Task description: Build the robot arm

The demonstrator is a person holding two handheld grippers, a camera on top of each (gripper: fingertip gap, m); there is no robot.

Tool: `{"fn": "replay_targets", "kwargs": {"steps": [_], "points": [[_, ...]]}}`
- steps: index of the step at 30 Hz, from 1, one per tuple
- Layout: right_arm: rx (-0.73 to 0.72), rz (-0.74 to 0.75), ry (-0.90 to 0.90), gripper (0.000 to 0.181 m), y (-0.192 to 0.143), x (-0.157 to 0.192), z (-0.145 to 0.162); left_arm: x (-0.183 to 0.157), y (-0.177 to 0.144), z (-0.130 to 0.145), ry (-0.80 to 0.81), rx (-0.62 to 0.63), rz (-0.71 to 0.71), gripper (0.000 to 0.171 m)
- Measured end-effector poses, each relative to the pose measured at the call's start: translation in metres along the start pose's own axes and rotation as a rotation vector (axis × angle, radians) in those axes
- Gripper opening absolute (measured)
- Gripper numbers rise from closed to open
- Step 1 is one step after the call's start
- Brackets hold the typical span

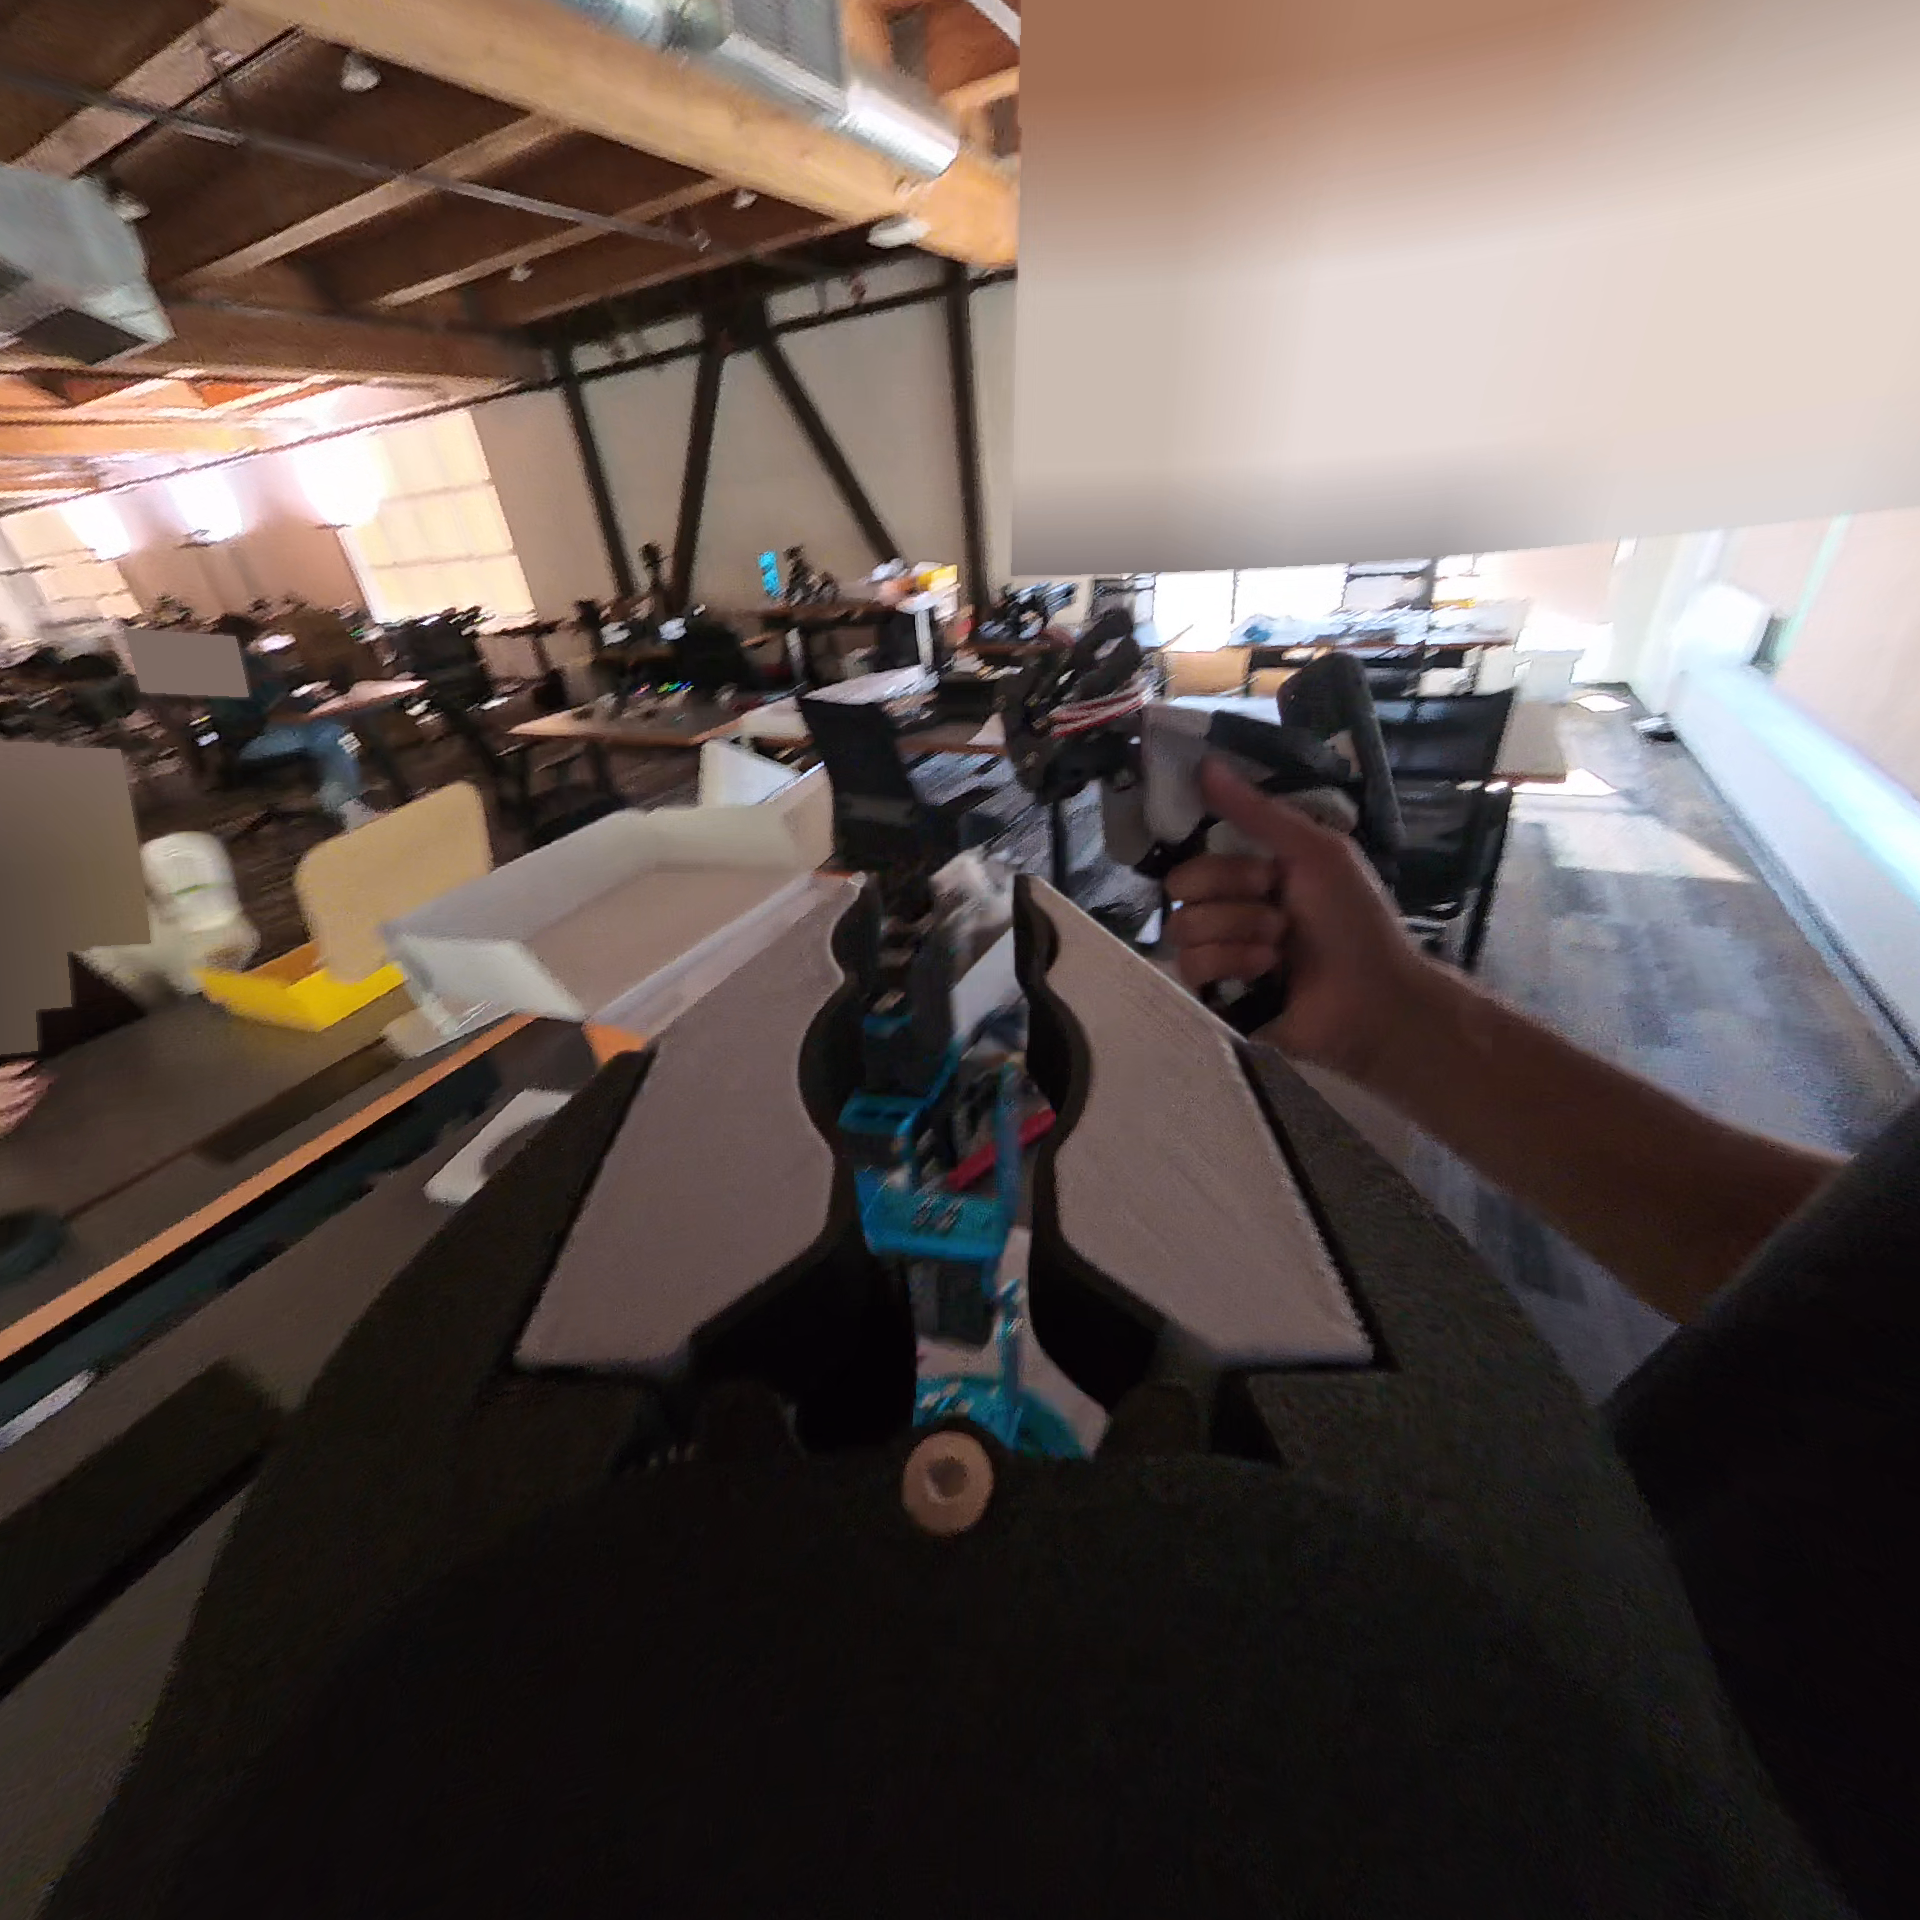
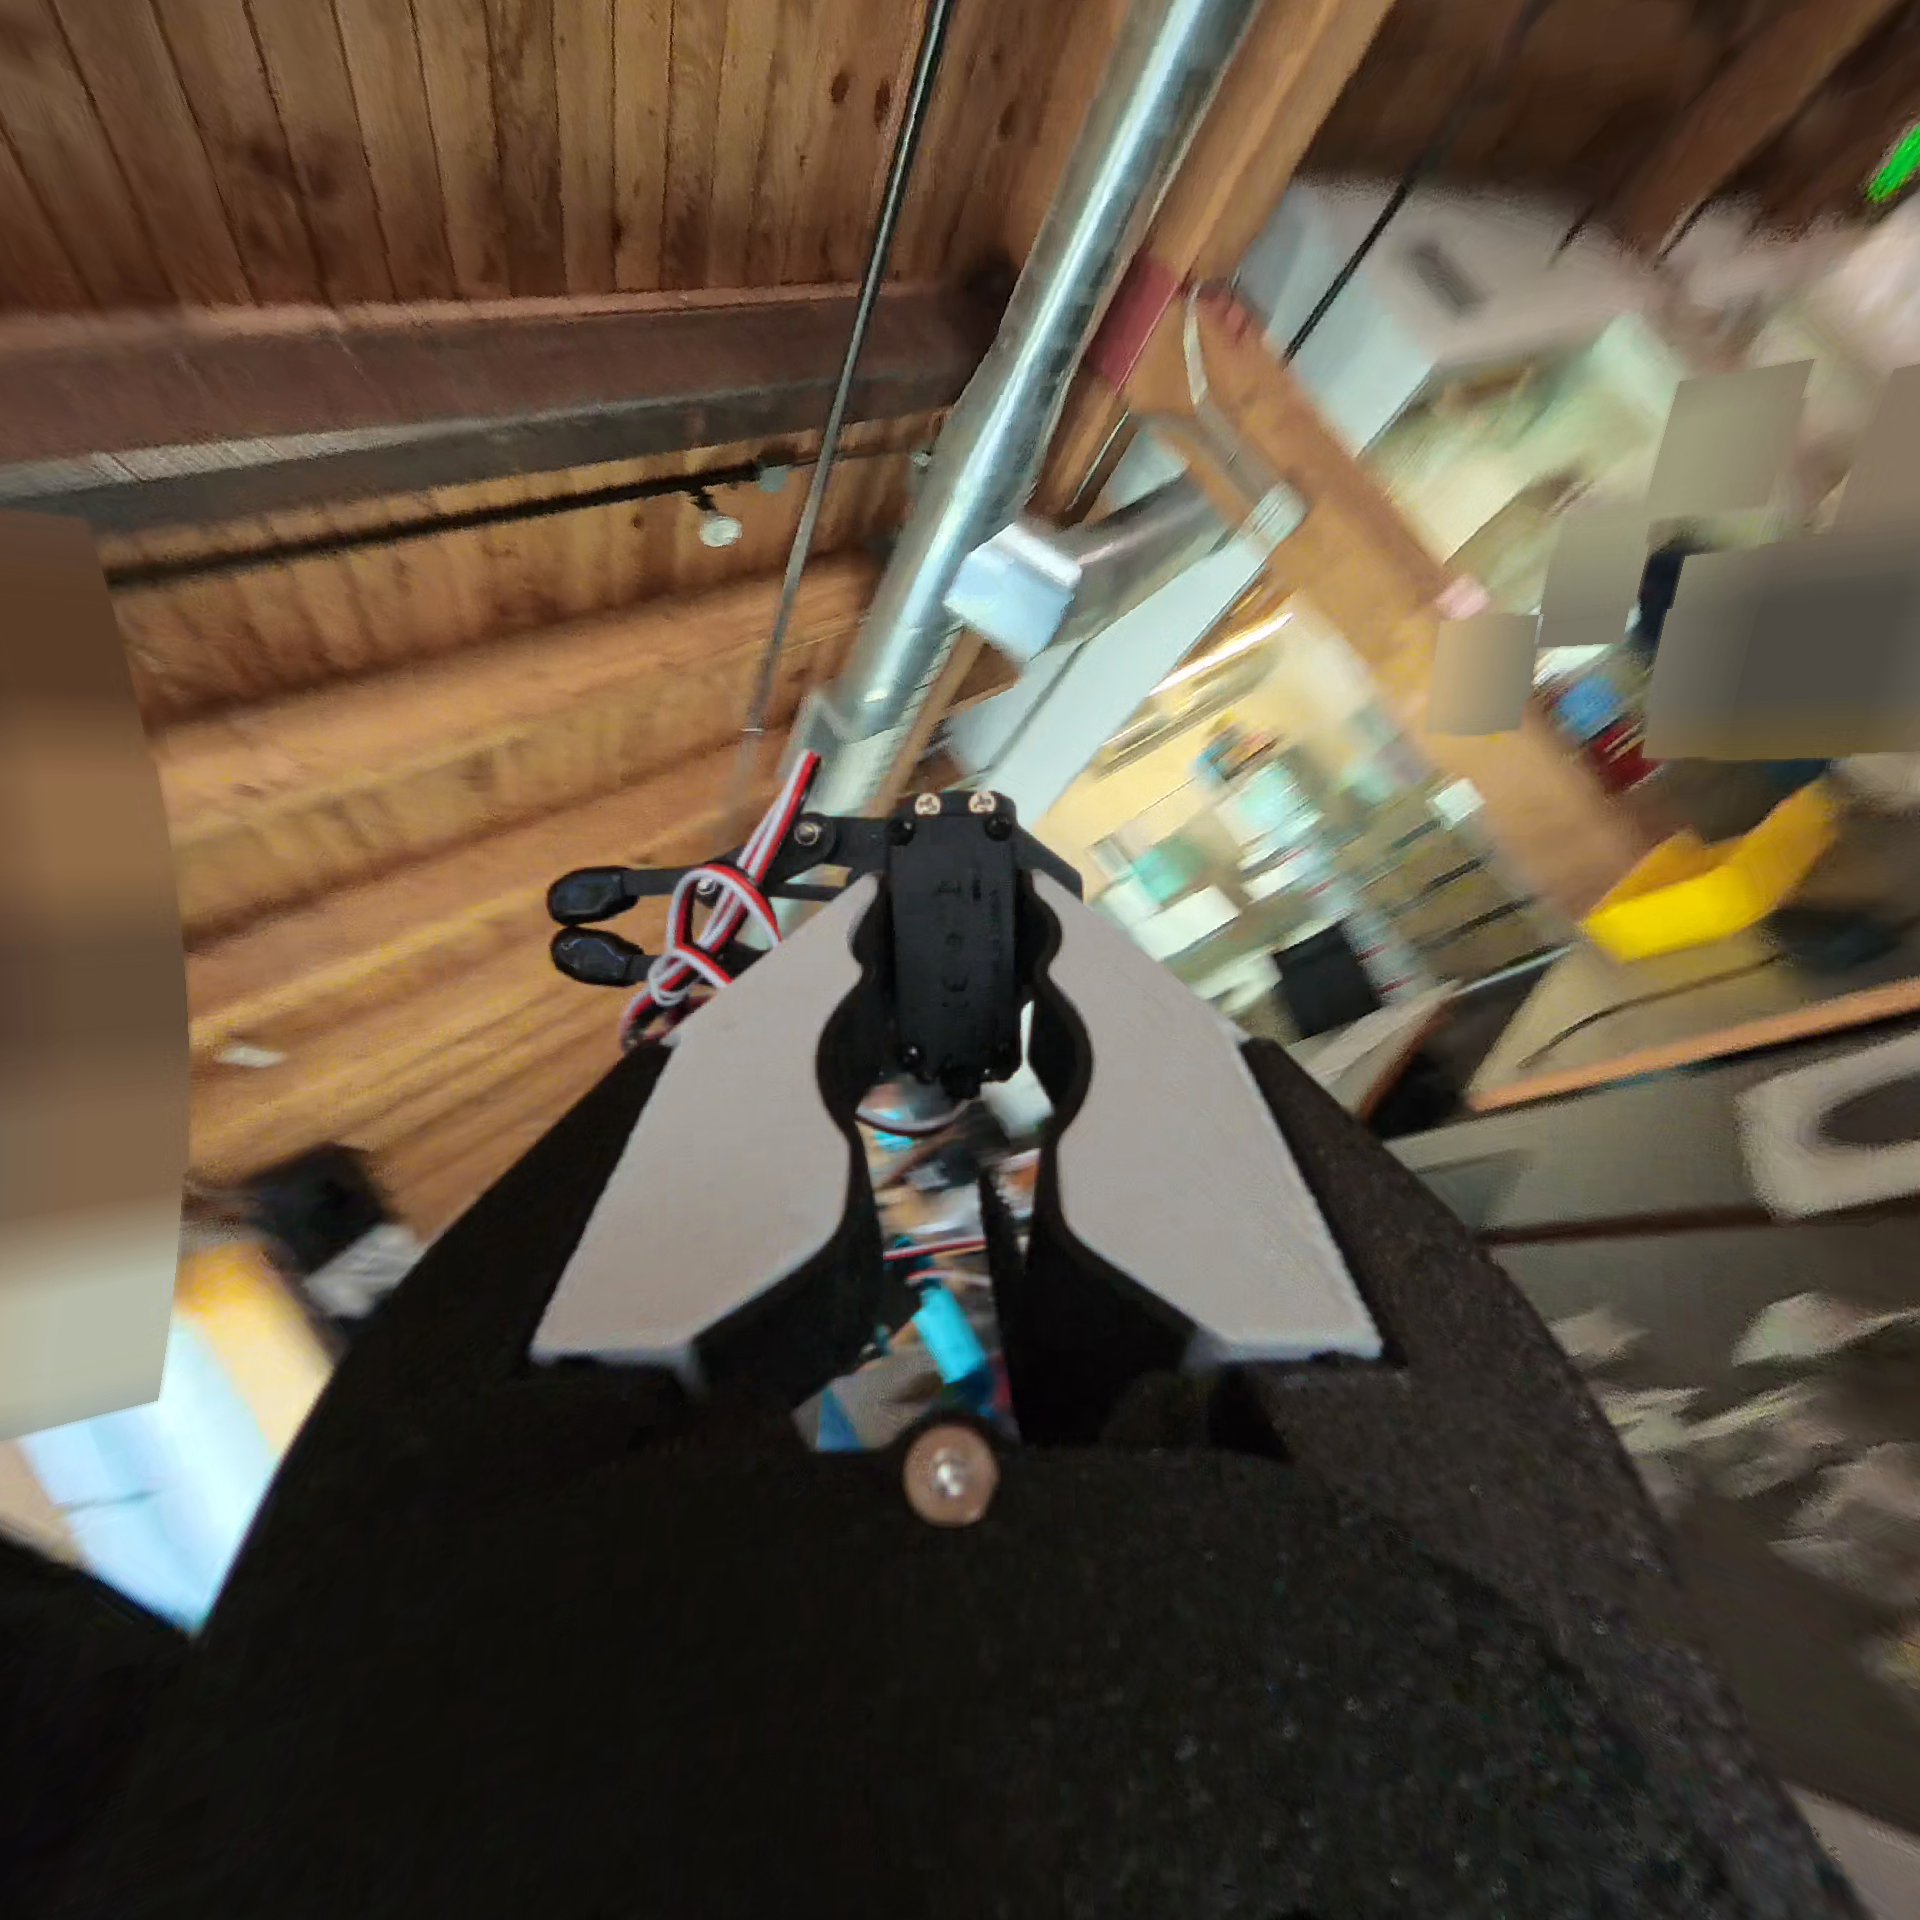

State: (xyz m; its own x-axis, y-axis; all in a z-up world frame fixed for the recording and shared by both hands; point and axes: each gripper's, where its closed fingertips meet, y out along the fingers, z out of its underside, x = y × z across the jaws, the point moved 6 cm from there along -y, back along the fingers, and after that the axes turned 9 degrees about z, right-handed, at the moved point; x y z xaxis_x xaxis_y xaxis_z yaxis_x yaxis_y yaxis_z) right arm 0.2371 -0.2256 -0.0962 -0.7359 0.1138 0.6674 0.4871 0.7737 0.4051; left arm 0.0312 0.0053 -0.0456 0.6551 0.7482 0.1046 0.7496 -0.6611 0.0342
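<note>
My left gripper (image 1: 940, 894) is shut on a small blue-and-black robot arm kit (image 1: 925, 1195), which runs up between its white fingers. My right gripper (image 2: 954, 894) is shut on the black servo block (image 2: 951, 956) at the kit's upper end. A small black two-finger claw (image 2: 592, 920) and red-and-white wires (image 2: 717, 925) stick out to the left of that block. The kit is held in the air between both grippers. In the left wrist view a person's hand (image 1: 1278, 935) grips the right gripper's handle just beyond and to the right of my left fingertips.
A dark table with a wooden edge (image 1: 260, 1174) lies at lower left, bearing a white tray (image 1: 499, 935) and a yellow bin (image 1: 301, 987). Office chairs (image 1: 1444, 790) and desks stand behind. The right wrist view tilts up at a wooden ceiling (image 2: 416, 208) and a metal duct (image 2: 1039, 364). The tips of one gripper are about 25 cm away from the tips of the other.
</note>
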Motion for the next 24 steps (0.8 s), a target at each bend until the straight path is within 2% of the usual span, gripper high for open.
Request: {"fn": "replay_targets", "kwargs": {"steps": [4,7,12,14,17,19,21,24], "points": [[-0.136,0.201,-0.491,0.02,-0.016,0.052,-0.016,-0.031,0.031,-0.023,-0.015,-0.058,0.135,0.025],[-0.198,0.254,-0.704,0.02,-0.027,0.09,-0.019,-0.053,0.057,-0.028,-0.01,-0.072,0.211,0.028],[-0.225,0.215,-0.82,0.02,-0.042,0.13,-0.013,-0.076,0.098,-0.023,0.092,-0.048,0.202,0.041],[-0.227,0.201,-0.82,0.02,-0.049,0.138,-0.012,-0.081,0.105,-0.024,0.141,-0.055,0.169,0.047],[-0.229,0.209,-0.825,0.02,-0.061,0.143,-0.012,-0.086,0.109,-0.026,0.212,-0.085,0.118,0.046],[-0.229,0.236,-0.839,0.02,-0.067,0.143,-0.013,-0.088,0.115,-0.022,0.225,-0.06,0.11,0.04],[-0.232,0.262,-0.862,0.02,-0.071,0.143,-0.013,-0.095,0.122,-0.015,0.209,-0.022,0.165,0.024],[-0.23,0.333,-0.921,0.02,-0.075,0.139,-0.015,-0.107,0.129,-0.007,0.174,-0.001,0.245,0.011]]}}
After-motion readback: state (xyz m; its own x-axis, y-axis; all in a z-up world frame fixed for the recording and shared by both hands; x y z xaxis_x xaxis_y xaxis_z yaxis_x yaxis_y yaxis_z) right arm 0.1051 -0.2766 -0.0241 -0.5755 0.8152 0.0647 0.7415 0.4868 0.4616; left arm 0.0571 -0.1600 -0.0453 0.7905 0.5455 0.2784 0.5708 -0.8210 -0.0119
